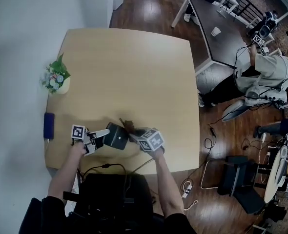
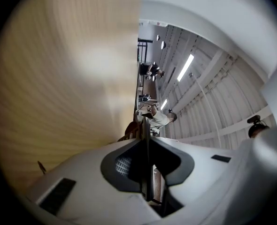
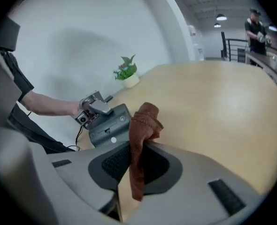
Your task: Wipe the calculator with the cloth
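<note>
Near the front edge of the pale wooden table, the left gripper has its jaws closed on one rim of the dark grey calculator, which sits tilted up rather than lying flat. The left gripper view shows only a thin dark edge of it between the pads, so the bite looks shallow. The right gripper pinches the brown cloth firmly. A bunched fold sticks out past its tips and a tail hangs below the jaws. Cloth and calculator are just beside each other, but whether they touch cannot be told. Wiping seems about to begin.

The main risk is that shallow hold. Pressure from the cloth against the tilted body could lever the calculator round in the pads or pop it out, dropping it onto the table close to the edge. A second risk is that little cloth protrudes, so the hard tips of the right gripper could scrape the casing instead of the fabric. A light stroke directed toward the held rim would likely be safer.
</note>
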Action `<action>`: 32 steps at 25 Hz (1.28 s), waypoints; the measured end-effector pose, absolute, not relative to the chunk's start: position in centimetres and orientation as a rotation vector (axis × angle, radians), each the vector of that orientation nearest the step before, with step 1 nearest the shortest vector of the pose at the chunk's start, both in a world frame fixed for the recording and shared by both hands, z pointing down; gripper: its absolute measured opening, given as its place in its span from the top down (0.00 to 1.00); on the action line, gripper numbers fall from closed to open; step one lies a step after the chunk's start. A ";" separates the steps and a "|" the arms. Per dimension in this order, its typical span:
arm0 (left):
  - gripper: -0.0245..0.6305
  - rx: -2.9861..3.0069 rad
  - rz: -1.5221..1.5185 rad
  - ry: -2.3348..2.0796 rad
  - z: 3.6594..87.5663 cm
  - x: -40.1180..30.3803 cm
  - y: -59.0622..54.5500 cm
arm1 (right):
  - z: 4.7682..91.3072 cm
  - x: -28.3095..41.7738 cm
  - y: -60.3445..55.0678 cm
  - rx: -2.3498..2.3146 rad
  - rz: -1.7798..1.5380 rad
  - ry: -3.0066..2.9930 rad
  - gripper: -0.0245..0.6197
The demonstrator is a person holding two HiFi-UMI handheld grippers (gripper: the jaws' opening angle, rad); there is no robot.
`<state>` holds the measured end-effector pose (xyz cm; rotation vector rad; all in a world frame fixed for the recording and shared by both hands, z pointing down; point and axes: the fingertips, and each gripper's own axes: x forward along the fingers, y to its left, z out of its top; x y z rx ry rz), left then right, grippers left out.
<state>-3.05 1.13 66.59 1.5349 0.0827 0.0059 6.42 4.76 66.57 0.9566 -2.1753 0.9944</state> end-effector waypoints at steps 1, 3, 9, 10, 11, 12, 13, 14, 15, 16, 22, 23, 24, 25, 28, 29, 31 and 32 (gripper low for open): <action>0.84 1.544 0.042 0.085 67.2 -2.6 0.9 | 67.7 5.9 5.0 0.922 1.032 -2.185 0.86; 0.84 1.576 0.118 0.043 68.3 -2.1 -0.4 | 68.6 5.0 5.0 0.928 1.103 -2.221 0.86; 0.68 1.808 0.201 -0.117 68.7 0.5 -6.0 | 68.8 4.0 4.5 1.057 1.257 -2.244 0.86; 0.68 1.838 0.197 -0.163 68.6 0.8 -6.8 | 68.8 4.1 4.6 1.090 1.283 -2.237 0.86; 0.67 1.874 0.183 -0.215 68.3 1.0 -7.5 | 68.8 4.1 4.8 1.120 1.316 -2.235 0.86; 0.67 1.927 0.171 -0.274 67.9 1.0 -8.3 | 68.8 4.0 4.9 1.142 1.353 -2.238 0.86; 0.65 2.003 0.166 -0.340 67.4 0.8 -9.0 | 68.8 3.8 5.1 1.155 1.385 -2.244 0.86; 0.63 2.089 0.171 -0.411 67.0 0.5 -9.7 | 68.9 3.6 5.2 1.159 1.407 -2.248 0.86; 0.63 2.163 0.184 -0.479 66.7 0.1 -10.2 | 68.9 3.4 5.2 1.159 1.419 -2.249 0.86; 0.62 2.208 0.193 -0.536 66.7 -0.4 -10.7 | 69.0 3.2 5.2 1.159 1.426 -2.246 0.86; 0.61 2.156 -0.004 -0.837 65.6 -6.5 -13.9 | 69.1 2.6 5.0 1.151 1.497 -2.229 0.86; 0.61 2.118 -0.037 -0.872 65.2 -7.8 -14.0 | 68.7 2.7 5.1 1.139 1.499 -2.231 0.86; 0.61 2.071 -0.059 -0.892 65.0 -9.0 -13.7 | 68.0 3.0 5.0 1.137 1.483 -2.238 0.86; 0.61 2.018 -0.070 -0.898 64.9 -10.1 -12.7 | 67.2 3.8 4.6 1.154 1.444 -2.250 0.86; 0.60 1.869 -0.071 -0.830 65.5 -11.3 -7.6 | 65.3 7.9 1.3 1.278 1.254 -2.252 0.86; 0.60 1.831 -0.078 -0.796 66.1 -11.0 -5.7 | 65.5 9.1 0.1 1.297 1.205 -2.228 0.86; 0.60 1.756 -0.113 -0.763 67.4 -10.2 -3.3 | 66.9 9.7 -1.4 1.253 1.192 -2.181 0.86; 0.60 1.714 -0.126 -0.766 68.0 -10.0 -2.7 | 67.8 9.1 -1.5 1.209 1.226 -2.166 0.86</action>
